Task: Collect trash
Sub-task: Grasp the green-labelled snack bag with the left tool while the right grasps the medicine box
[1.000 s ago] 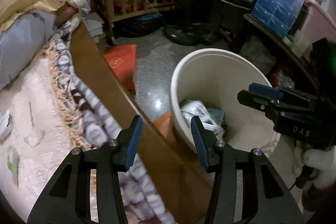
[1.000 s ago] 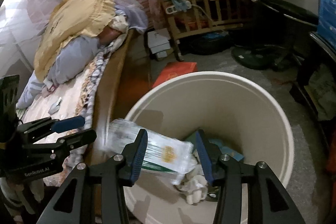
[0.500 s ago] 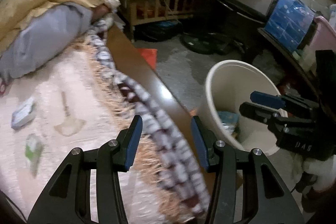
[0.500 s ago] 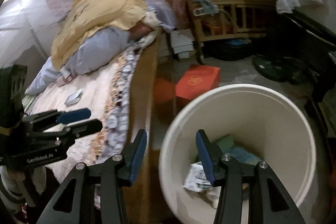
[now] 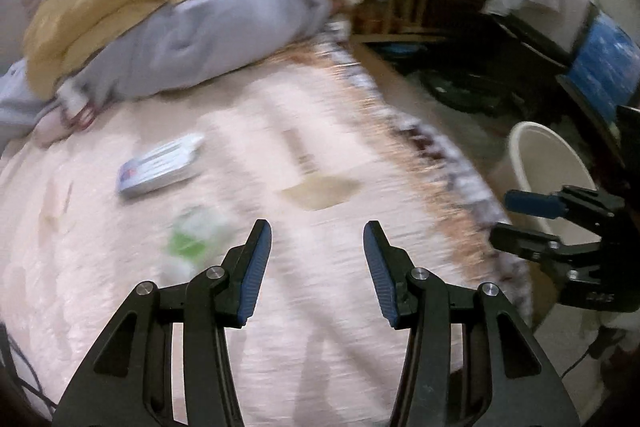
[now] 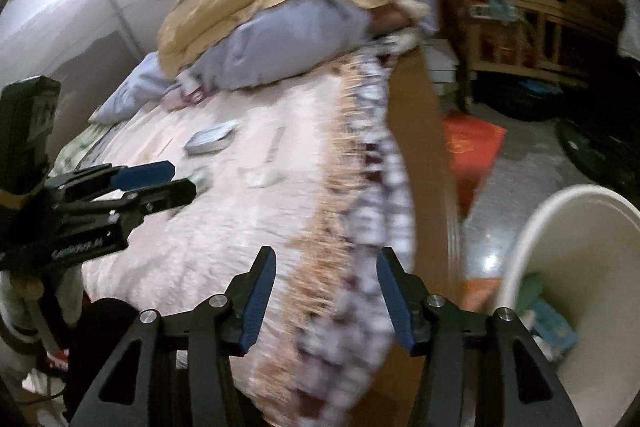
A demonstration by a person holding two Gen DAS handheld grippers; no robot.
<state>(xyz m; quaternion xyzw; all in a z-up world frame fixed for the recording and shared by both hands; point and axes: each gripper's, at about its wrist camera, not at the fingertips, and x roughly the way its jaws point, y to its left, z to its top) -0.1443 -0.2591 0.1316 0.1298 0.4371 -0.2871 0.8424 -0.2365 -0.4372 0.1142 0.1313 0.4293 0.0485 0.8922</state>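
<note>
Blur smears the bed [image 5: 280, 347]; we count three trash scraps: a white-blue packet [image 5: 160, 167], a green wrapper [image 5: 192, 239], a tan scrap [image 5: 320, 191]. The bin [image 6: 592, 267] is cut off. Our left claw [image 5: 318, 267] hangs open, empty; our right claw [image 6: 326, 299] is opening, empty.

My left gripper [image 5: 317, 263] angles downward, jaws apart and empty; my right gripper [image 6: 326, 287], at its three o'clock, is opening, empty.
</note>
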